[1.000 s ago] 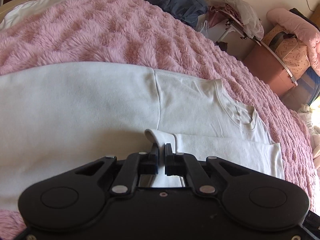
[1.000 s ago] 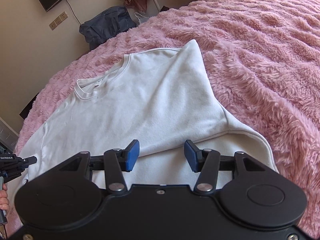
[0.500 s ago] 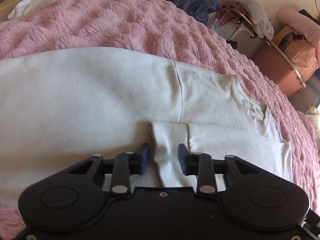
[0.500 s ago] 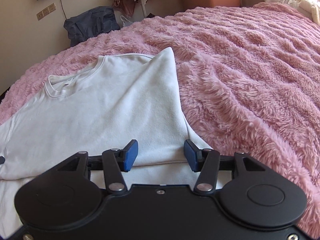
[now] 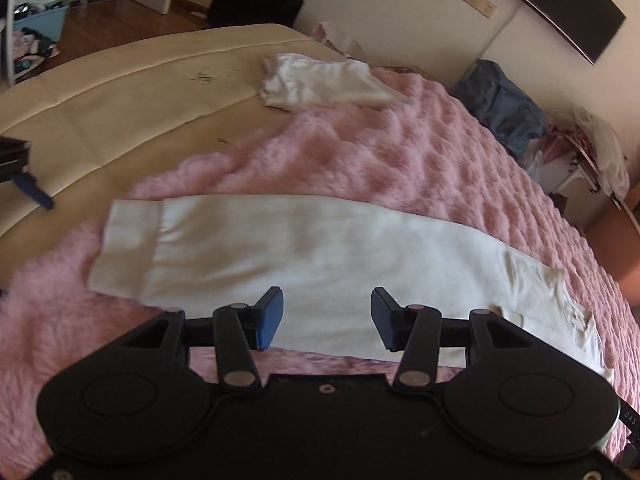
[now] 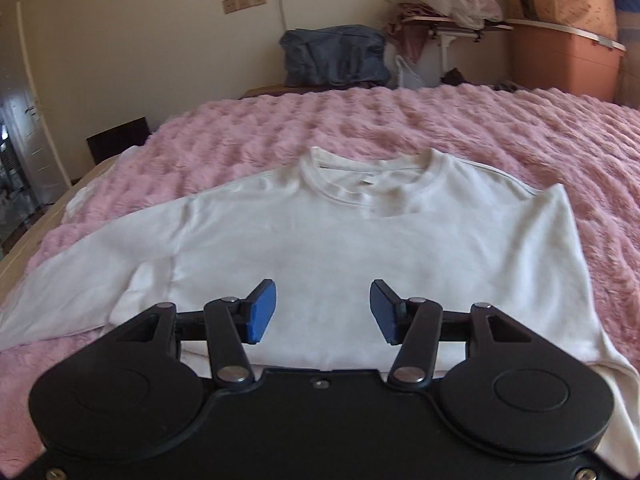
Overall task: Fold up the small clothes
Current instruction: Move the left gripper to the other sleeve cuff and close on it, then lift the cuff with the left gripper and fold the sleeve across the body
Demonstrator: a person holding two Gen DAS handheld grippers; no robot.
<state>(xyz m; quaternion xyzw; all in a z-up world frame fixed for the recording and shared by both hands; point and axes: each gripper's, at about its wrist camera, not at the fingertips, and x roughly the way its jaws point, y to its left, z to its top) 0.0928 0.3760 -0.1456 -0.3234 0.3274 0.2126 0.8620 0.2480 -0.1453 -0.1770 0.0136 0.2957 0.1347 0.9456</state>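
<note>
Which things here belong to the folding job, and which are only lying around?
For the job:
- white shirt
- its sleeve, stretched out flat
- left claw, open
- right claw, open
- pink blanket under the shirt

Lying about:
- crumpled white cloth
- dark blue bag
- orange bin
- wall TV

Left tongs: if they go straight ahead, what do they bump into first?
Probably the white shirt. The open left tongs point right at its long sleeve lying on the pink blanket; how far off it is, I can't tell.
</note>
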